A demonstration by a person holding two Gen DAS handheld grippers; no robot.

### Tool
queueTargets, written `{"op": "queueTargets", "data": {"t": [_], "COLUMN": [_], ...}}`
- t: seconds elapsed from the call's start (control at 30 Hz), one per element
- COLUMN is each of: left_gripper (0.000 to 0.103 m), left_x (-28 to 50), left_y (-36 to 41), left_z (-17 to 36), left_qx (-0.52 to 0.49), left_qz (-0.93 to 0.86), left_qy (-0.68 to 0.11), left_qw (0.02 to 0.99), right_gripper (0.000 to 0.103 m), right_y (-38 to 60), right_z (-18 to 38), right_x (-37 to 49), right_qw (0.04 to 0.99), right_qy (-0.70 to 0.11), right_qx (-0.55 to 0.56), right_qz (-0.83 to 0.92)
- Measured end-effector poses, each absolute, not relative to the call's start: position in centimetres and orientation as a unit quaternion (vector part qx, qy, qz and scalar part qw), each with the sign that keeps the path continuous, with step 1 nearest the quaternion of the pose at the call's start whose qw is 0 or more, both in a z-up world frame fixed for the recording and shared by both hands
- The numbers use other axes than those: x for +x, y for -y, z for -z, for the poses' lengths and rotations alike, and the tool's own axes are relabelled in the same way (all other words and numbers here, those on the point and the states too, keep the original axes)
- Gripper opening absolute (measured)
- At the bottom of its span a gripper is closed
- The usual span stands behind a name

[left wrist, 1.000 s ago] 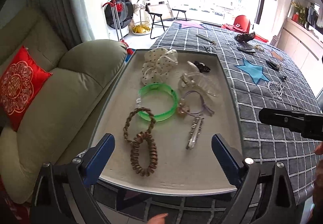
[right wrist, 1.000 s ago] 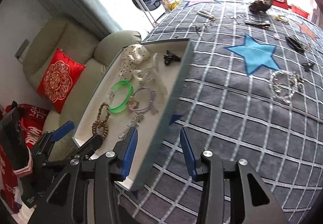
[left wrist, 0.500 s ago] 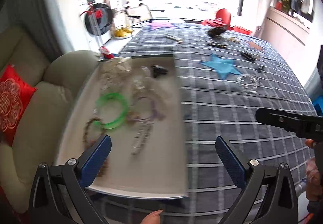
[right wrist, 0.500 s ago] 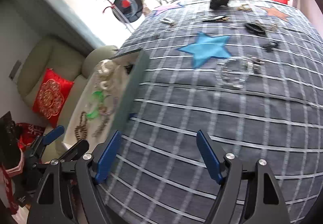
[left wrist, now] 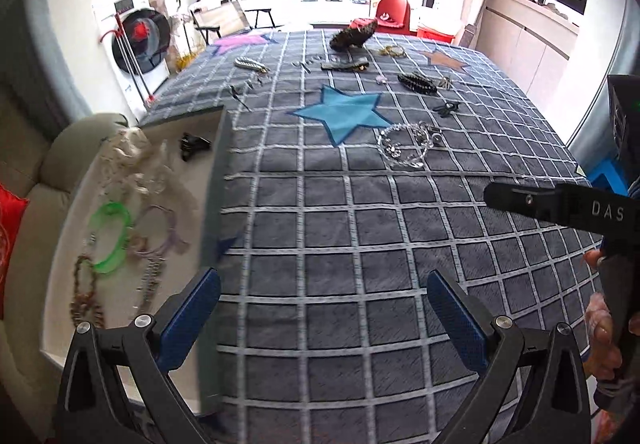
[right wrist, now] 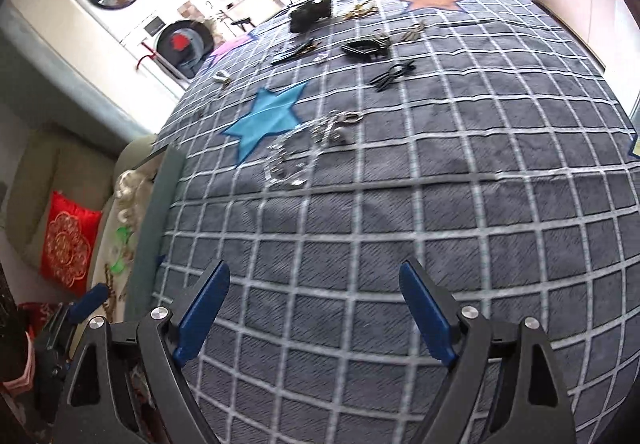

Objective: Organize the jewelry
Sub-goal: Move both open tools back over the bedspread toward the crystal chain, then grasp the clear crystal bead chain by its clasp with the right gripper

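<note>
Left gripper (left wrist: 323, 318) fingers apart, empty; right gripper (right wrist: 316, 310) fingers opening, empty, over checked tabletop (right wrist: 400, 204); clear bracelet (left wrist: 404, 150) beyond; tray (left wrist: 212, 204) left.

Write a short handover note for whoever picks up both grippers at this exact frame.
Left gripper: open, empty, over the checked bedspread beside the tray.
Right gripper: jaws opening, nothing between them, aimed at the bedspread.
Done: tray already holds a green bangle, beaded bracelets, a purple cord bracelet, a black clip and pale hair pieces.
Left: clear crystal bracelet, nearest, beside the blue star; farther back a black comb clip, a small black clip and other pieces.
</note>
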State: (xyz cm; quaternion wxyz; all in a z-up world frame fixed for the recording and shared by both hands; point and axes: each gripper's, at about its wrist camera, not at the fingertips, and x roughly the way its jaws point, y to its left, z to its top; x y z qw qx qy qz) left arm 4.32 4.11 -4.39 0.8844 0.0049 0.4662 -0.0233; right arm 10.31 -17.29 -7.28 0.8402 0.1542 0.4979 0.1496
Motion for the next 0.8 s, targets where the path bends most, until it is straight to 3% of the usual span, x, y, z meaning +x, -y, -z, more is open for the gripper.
{"op": "queueTargets", "data": {"t": [0.4,0.53,0.8], "left_gripper": [0.103,0.103,0.103], "left_x": [7.2,7.6,8.3], "left_y": [-3.2,-3.5,-4.1], "left_z": [6.6,6.9,7.1], "left_qx": [0.0,0.0,-0.003], "left_qz": [0.008,0.004,-0.003], "left_qy": [-0.491,-0.493,-0.492], "left_qw": [0.871,0.87,0.871], "right_gripper": [0.088,0.07,0.056], "right_y": [15.6,13.7,10.8], "right_z": [8.3,9.3,9.3], "right_x": [15.6,17.5,19.5], "right_qw": [0.845,0.839,0.854], "right_qy": [-0.503,-0.515,-0.5], "right_qx": [0.117,0.103,0.07], "right_qz": [-0.141,-0.141,-0.125]}}
